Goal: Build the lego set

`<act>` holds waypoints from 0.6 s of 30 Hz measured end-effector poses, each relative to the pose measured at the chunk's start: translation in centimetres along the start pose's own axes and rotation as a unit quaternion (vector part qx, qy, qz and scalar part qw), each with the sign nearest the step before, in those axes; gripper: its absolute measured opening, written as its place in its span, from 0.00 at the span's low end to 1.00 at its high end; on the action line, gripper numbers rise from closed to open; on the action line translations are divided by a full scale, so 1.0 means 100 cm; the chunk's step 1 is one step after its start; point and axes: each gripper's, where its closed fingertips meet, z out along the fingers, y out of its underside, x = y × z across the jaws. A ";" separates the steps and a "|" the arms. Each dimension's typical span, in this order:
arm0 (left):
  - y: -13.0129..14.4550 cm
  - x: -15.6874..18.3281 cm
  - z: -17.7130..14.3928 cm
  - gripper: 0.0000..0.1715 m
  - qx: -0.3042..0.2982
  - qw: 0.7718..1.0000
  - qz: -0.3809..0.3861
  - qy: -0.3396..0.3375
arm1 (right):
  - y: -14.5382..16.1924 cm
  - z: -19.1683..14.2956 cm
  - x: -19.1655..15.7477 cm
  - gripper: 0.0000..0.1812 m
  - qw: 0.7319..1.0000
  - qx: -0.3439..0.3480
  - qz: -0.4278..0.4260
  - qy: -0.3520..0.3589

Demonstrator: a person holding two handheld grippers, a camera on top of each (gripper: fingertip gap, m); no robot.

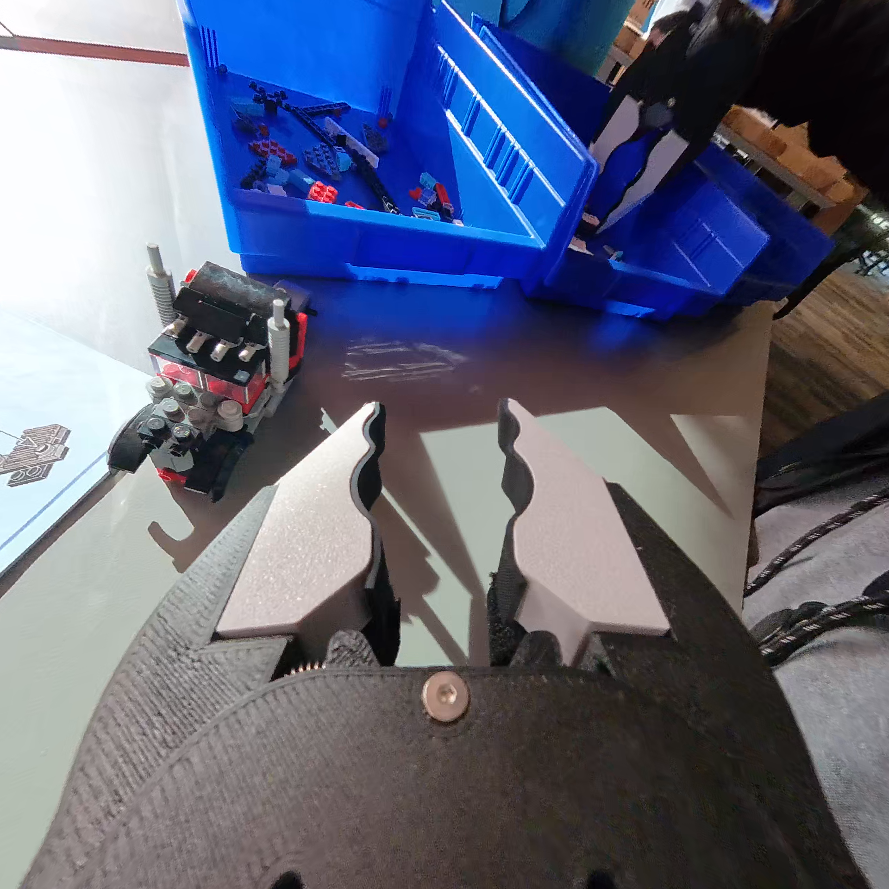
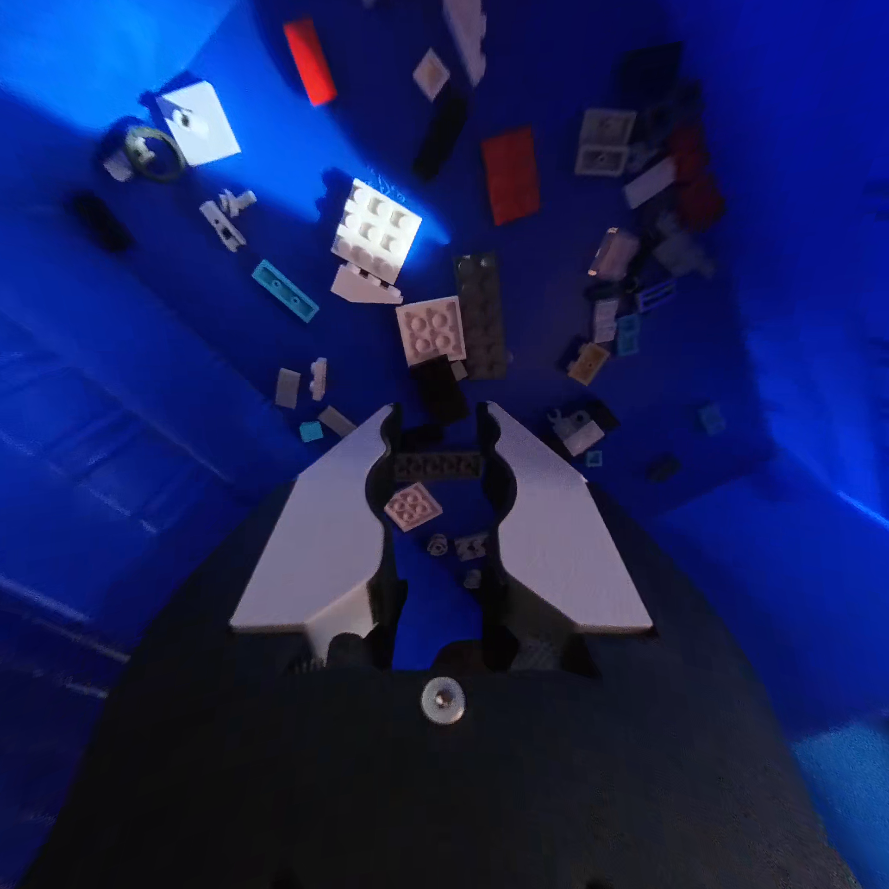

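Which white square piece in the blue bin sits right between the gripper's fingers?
The small white four-stud plate, lying tilted between the open right hand-held gripper fingers. The other white plates lie beyond the fingertips.

Your table (image 1: 601, 365) is dark and glossy. On it, at your left, stands the truck (image 1: 216, 385), with an instruction sheet (image 1: 43, 409) beside it. At the far edge sit two blue bins (image 1: 385, 260), touching side by side, loose bricks (image 1: 322, 158) inside.

Dark table (image 1: 601, 365), wooden floor (image 1: 818, 346), bright daylight
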 end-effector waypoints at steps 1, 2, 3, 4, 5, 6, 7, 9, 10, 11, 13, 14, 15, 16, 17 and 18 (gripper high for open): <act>0.000 0.000 0.000 0.28 0.001 1.000 -0.003 0.005 | 0.000 0.004 0.001 0.19 1.000 -0.003 -0.001 -0.004; -0.001 0.000 0.000 0.28 0.001 1.000 -0.006 0.010 | 0.001 0.008 0.001 0.19 1.000 -0.008 0.000 -0.009; -0.001 0.001 -0.001 0.28 0.002 1.000 -0.009 0.016 | 0.002 0.011 0.001 0.19 1.000 -0.015 0.001 -0.015; -0.002 0.001 -0.002 0.28 0.004 1.000 -0.013 0.021 | 0.001 0.013 0.001 0.17 1.000 -0.016 0.003 -0.022; -0.003 0.001 -0.003 0.28 0.007 0.999 -0.017 0.027 | -0.001 0.013 0.003 0.12 1.000 -0.010 0.011 -0.023; -0.004 0.001 -0.005 0.28 0.012 0.999 -0.021 0.033 | -0.001 0.014 0.003 0.11 0.999 -0.012 0.019 -0.027; -0.003 0.000 -0.007 0.28 0.012 0.999 -0.025 0.033 | -0.002 0.013 0.003 0.11 0.999 -0.012 0.025 -0.030; -0.002 -0.003 -0.016 0.28 0.017 0.999 -0.028 0.029 | -0.002 0.012 0.004 0.11 0.999 -0.015 0.037 -0.030; -0.001 -0.005 -0.022 0.28 0.021 0.999 -0.029 0.025 | -0.003 0.010 0.005 0.11 0.999 -0.017 0.044 -0.028; 0.000 -0.008 -0.028 0.28 0.025 0.999 -0.031 0.020 | -0.004 0.006 0.005 0.11 0.998 -0.016 0.051 -0.024; 0.003 -0.014 -0.042 0.28 0.033 0.999 -0.034 0.009 | -0.011 -0.003 0.008 0.11 0.998 -0.010 0.069 -0.011; 0.004 -0.017 -0.050 0.28 0.037 0.999 -0.036 0.003 | -0.016 -0.010 0.010 0.11 0.997 -0.004 0.077 -0.002; 0.005 -0.021 -0.058 0.28 0.042 0.998 -0.038 -0.002 | -0.023 -0.017 0.013 0.11 0.996 0.003 0.085 0.009; 0.007 -0.024 -0.067 0.28 0.047 0.998 -0.040 -0.008 | -0.030 -0.025 0.016 0.11 0.995 0.010 0.095 0.021; 0.008 -0.028 -0.075 0.28 0.052 0.998 -0.041 -0.014 | -0.041 -0.033 0.018 0.11 0.994 0.022 0.105 0.031; 0.010 -0.032 -0.084 0.28 0.057 0.997 -0.041 -0.022 | -0.057 -0.041 0.020 0.10 0.992 0.040 0.115 0.040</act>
